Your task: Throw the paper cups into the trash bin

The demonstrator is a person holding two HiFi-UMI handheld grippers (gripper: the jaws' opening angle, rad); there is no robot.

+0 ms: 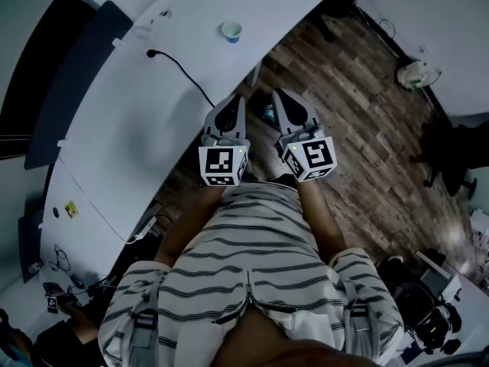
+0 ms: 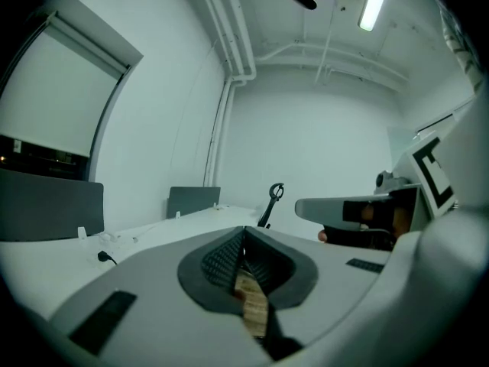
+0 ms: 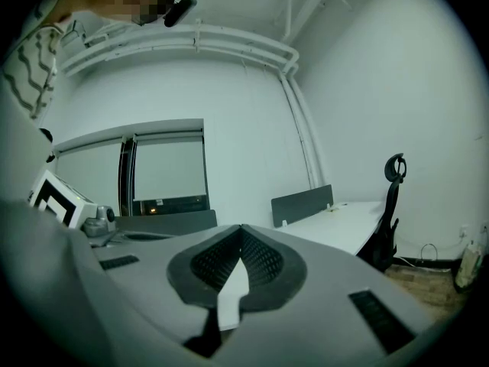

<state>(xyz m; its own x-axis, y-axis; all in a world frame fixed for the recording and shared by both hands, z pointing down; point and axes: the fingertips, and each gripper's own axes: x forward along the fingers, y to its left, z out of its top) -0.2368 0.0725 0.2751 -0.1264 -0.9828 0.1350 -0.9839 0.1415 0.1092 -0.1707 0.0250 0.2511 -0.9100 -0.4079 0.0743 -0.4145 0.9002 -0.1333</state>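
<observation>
One paper cup (image 1: pixel 231 30) with a blue band stands upright on the white table (image 1: pixel 153 113), far ahead of both grippers. The left gripper (image 1: pixel 231 102) and the right gripper (image 1: pixel 281 96) are held side by side close to the person's striped shirt, pointing forward over the table's edge and the floor. In the left gripper view the left gripper (image 2: pixel 244 232) has its jaws pressed together with nothing between them. The right gripper (image 3: pixel 241 229) in its own view is likewise shut and empty. No trash bin can be made out for certain.
A black cable (image 1: pixel 183 71) with a plug runs across the table near the left gripper. Wood floor (image 1: pixel 359 105) lies to the right, with a white bundle (image 1: pixel 412 73) and a dark office chair (image 1: pixel 451 159). A grey desk partition (image 3: pixel 302 203) and a chair (image 3: pixel 391 205) stand ahead.
</observation>
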